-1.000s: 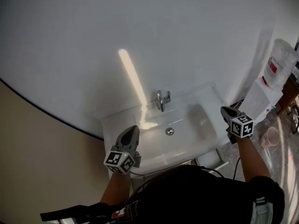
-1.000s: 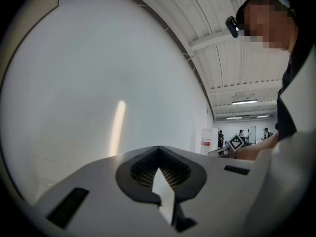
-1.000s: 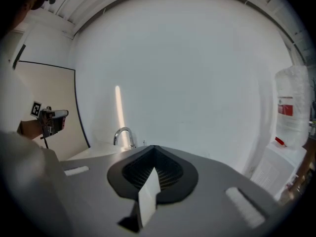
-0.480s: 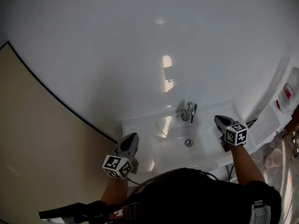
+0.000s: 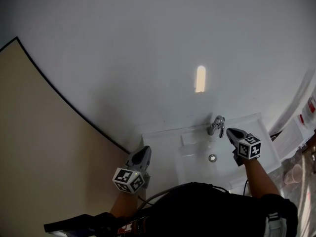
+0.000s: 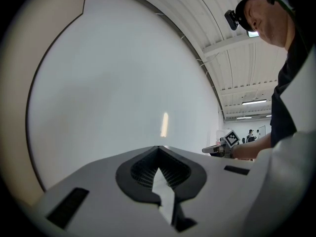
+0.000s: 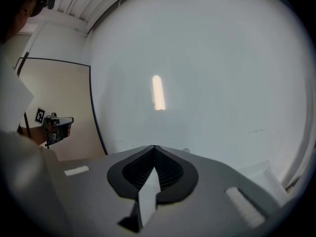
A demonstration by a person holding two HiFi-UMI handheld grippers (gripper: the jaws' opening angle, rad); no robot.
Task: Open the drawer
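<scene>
Left claw [image 5: 142,153] at the white ceramic washbasin's [image 5: 165,142] edge, right claw [image 5: 230,132] near its chrome tap [image 5: 216,125]; both pinched shut, empty, probably idle, since no drawer shows.

Sink [image 5: 195,152] under the right gripper [image 5: 230,132]: glossy, smooth white (ceramic by its look). Tap [image 5: 216,126] just ahead: polished metal. Wall [image 5: 148,58]: smooth, faint sheen.
</scene>
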